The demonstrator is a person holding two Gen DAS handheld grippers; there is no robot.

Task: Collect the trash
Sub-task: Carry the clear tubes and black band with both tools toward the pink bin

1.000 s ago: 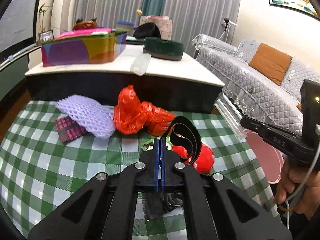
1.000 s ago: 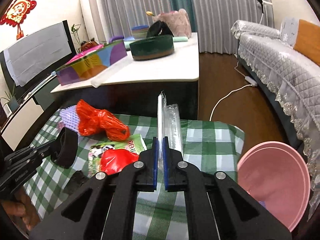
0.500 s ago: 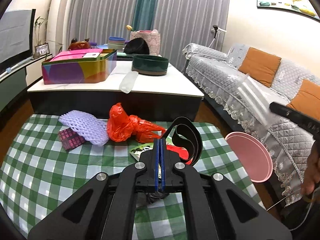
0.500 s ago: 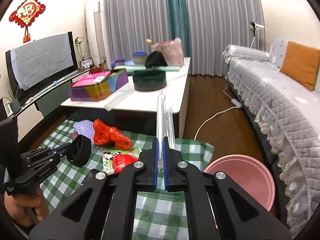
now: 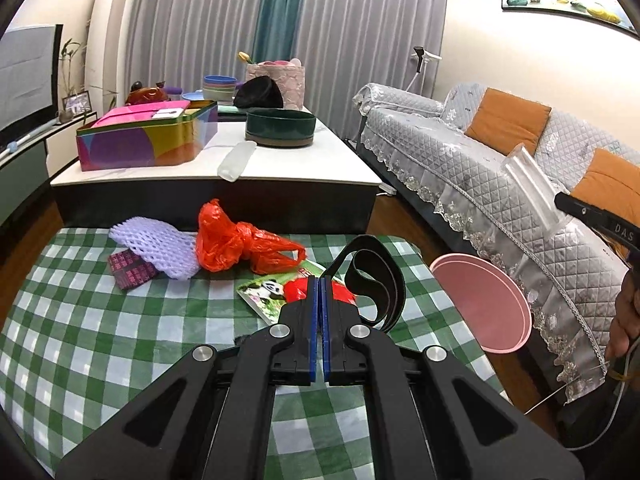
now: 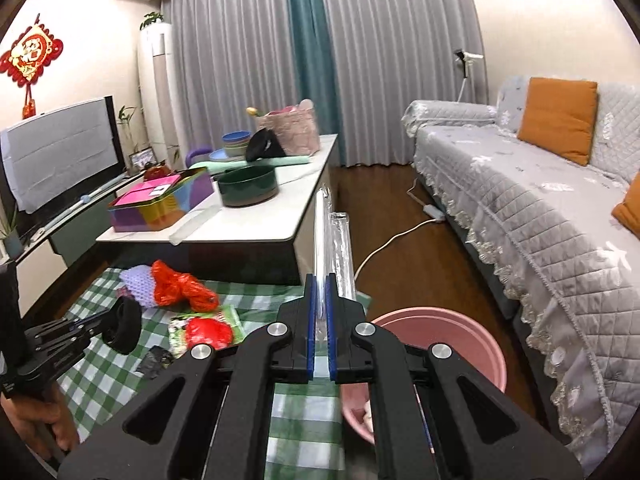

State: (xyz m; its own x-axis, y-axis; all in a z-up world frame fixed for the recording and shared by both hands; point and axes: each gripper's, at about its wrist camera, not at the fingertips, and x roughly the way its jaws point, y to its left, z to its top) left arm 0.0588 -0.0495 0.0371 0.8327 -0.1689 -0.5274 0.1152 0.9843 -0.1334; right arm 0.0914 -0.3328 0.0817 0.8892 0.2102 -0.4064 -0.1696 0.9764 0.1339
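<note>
- Purple patterned packet (image 5: pixel 131 273): lying at the left of the checked cloth (image 5: pixel 80 340), partly under the foam net; not yet collected.
- Lilac foam net (image 5: pixel 154 249): resting on the cloth, touching the red bag; not yet collected.
- Red plastic bag (image 5: pixel 240 242): lying crumpled mid-cloth, just in front of the white coffee table (image 5: pixel 280 168); waiting for pickup.
- Panda wrapper (image 5: pixel 266 292) with a red scrap (image 6: pixel 210 330) on it: lying flat near the middle of the cloth; waiting for pickup.
- Small black scrap (image 6: pixel 154 360): lying on the cloth near the left tool, seen only in the right wrist view.
- Left gripper (image 5: pixel 319 292): fingers pressing together, pinching the end of a black band (image 5: pixel 374 280), which is looping up above the cloth.
- Right gripper (image 6: pixel 320 300): fingers clamping a clear plastic wrapper (image 6: pixel 334 240), which is standing up from the jaws.
- Pink bin (image 6: pixel 440 344): standing on the floor just right of the cloth, beside the grey sofa (image 6: pixel 540 220); something pale is showing inside at the bottom.
- Progress, as judged: two pieces are in hand but not yet dropped in the bin; at least five are remaining on the cloth, so the job looks to be in its early-to-middle part.
</note>
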